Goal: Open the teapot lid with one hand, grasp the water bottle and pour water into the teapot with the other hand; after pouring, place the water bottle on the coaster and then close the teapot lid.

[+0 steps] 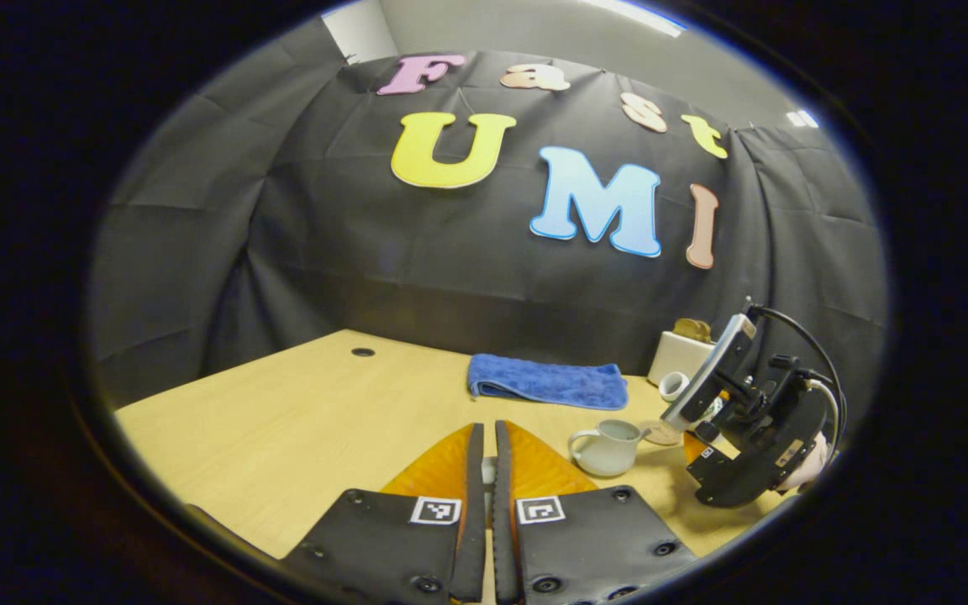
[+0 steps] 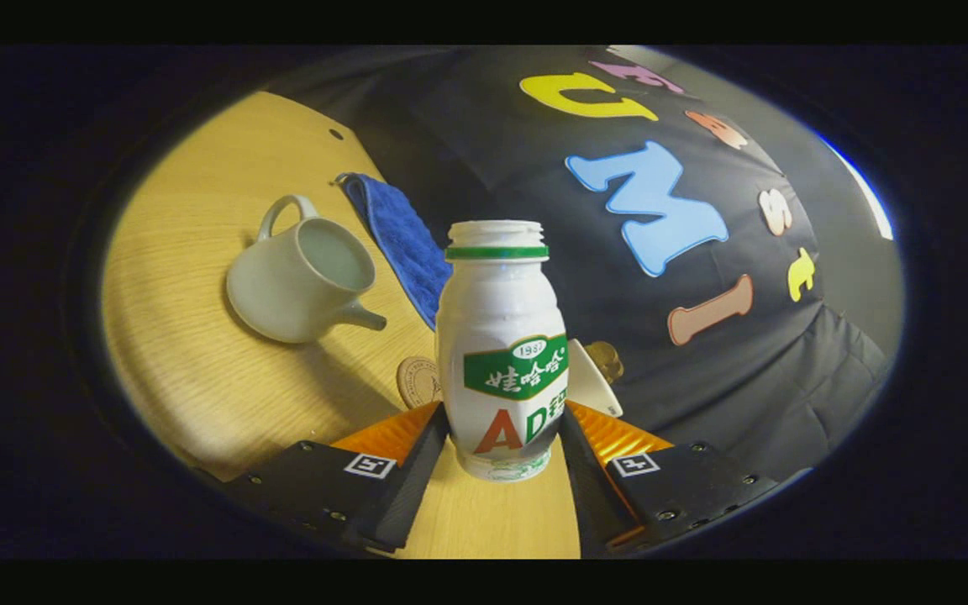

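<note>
left gripper (image 1: 485, 437) has its two fingers pressed nearly together at the bottom of the left gripper view, with something small and pale caught in the narrow gap between them; cannot tell what it is. it hangs above the wooden table (image 1: 282, 420).

right gripper (image 2: 502, 424) pinches the water bottle (image 2: 502, 353) low on its body, one finger on each side, both touching it. bottle is white with a green neck ring, cap off, mouth open. in the right gripper view the whole scene is tilted, table sloping away to the left. bottle base looks lifted off the table, not certain.

teapot (image 2: 303, 281) is pale, lid off, opening showing, handle away from the bottle and spout (image 2: 362, 318) toward it. it stands on the table to the left of the bottle, apart from it. in the left gripper view the teapot (image 1: 607, 447) stands just right of the left gripper's fingers, with the right gripper (image 1: 749, 412) and the hand (image 1: 812, 466) holding it beside it on the right.

round coaster (image 2: 418, 380) lies flat on the table, just behind the bottle on its left, partly hidden by it. folded blue cloth (image 1: 549, 382) lies farther back near the wall. white box (image 1: 679, 355) with something brownish on top stands at the back right, and a small white cup (image 1: 673, 385) lies on its side just in front of the box.
</note>
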{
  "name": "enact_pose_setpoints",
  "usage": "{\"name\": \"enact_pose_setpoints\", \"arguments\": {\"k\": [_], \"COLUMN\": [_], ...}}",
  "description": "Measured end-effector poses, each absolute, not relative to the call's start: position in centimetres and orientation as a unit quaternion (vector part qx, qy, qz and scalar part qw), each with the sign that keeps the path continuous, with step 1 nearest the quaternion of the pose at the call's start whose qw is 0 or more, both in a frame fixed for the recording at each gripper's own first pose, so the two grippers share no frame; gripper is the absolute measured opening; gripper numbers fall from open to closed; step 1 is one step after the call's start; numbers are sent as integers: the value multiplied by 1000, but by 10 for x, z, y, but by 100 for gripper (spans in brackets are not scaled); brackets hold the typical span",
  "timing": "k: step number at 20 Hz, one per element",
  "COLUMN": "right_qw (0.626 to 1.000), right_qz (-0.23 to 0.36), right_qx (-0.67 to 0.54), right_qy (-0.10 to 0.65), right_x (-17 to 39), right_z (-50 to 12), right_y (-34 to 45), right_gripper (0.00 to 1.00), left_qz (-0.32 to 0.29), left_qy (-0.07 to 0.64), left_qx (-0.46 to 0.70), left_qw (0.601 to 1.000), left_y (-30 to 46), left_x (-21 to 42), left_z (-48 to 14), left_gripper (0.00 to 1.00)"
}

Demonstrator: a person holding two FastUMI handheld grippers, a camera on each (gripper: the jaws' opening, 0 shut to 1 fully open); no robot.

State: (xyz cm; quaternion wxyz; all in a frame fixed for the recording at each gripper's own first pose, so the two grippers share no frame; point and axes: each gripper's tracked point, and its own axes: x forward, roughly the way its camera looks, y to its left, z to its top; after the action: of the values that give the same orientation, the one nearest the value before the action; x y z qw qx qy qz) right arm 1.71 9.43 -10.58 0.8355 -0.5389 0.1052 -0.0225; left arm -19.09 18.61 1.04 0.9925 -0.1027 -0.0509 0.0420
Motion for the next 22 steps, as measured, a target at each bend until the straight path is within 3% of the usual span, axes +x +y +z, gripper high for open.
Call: {"name": "enact_pose_setpoints", "arguments": {"k": [7,8,9,22], "right_qw": [794,789,783,728], "right_qz": [-35,-37,-39,-46], "right_qx": [-600,-608,-615,-682], "right_qy": [89,86,83,54], "right_x": [21,21,23,32], "right_z": [-93,-90,-88,-65], "right_y": [94,93,93,96], "right_gripper": [78,78,78,78], "left_qz": [51,51,51,61], "left_qy": [-59,-60,-60,-68], "left_qx": [-100,-99,-97,-95], "left_qw": [992,992,992,991], "left_y": [196,197,198,210], "left_x": [-199,-199,-201,-210], "left_z": [16,17,18,27], "left_gripper": [14,10,14,14]}}
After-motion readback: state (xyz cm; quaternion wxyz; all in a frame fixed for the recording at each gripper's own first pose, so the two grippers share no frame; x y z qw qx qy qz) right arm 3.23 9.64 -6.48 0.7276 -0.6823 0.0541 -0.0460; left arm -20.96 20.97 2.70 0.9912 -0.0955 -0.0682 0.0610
